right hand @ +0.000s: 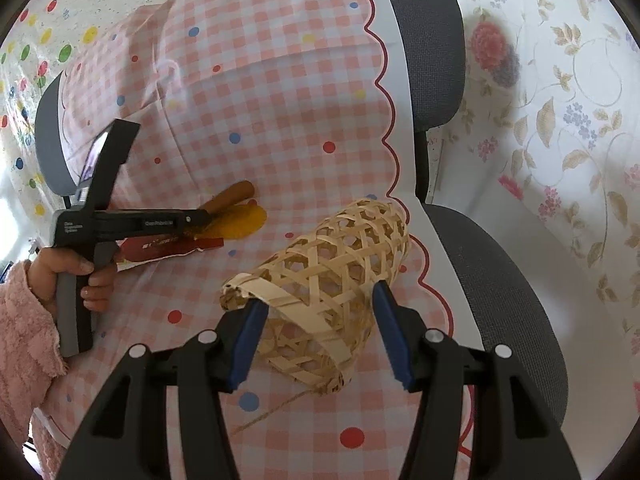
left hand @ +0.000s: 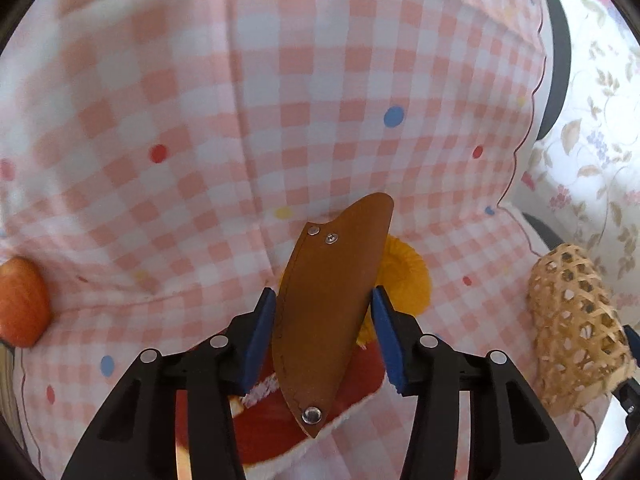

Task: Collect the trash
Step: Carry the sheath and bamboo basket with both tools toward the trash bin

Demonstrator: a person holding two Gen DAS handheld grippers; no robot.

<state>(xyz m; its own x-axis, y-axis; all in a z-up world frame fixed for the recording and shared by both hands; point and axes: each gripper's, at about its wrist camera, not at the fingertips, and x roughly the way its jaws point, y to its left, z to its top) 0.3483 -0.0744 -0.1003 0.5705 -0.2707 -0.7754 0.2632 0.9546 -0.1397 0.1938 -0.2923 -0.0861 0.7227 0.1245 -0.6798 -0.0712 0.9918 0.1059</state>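
My left gripper (left hand: 323,300) is shut on a brown leather sheath (left hand: 328,296) and holds it above the pink checked cloth (left hand: 280,100). Below the sheath lie a yellow round piece (left hand: 408,276) and a red wrapper (left hand: 280,420). My right gripper (right hand: 318,312) is closed on the rim of a woven bamboo basket (right hand: 340,248) that lies on its side. In the right wrist view the left gripper (right hand: 200,216) holds the sheath (right hand: 232,196) over the yellow piece (right hand: 244,220) and the red wrapper (right hand: 160,248). The basket also shows in the left wrist view (left hand: 576,320).
An orange-red round object (left hand: 20,300) sits at the left edge. The cloth covers a grey office chair (right hand: 500,260); its scalloped red edge (right hand: 392,140) runs on the right. A floral sheet (right hand: 560,100) lies beyond. A string (right hand: 276,408) trails from the basket.
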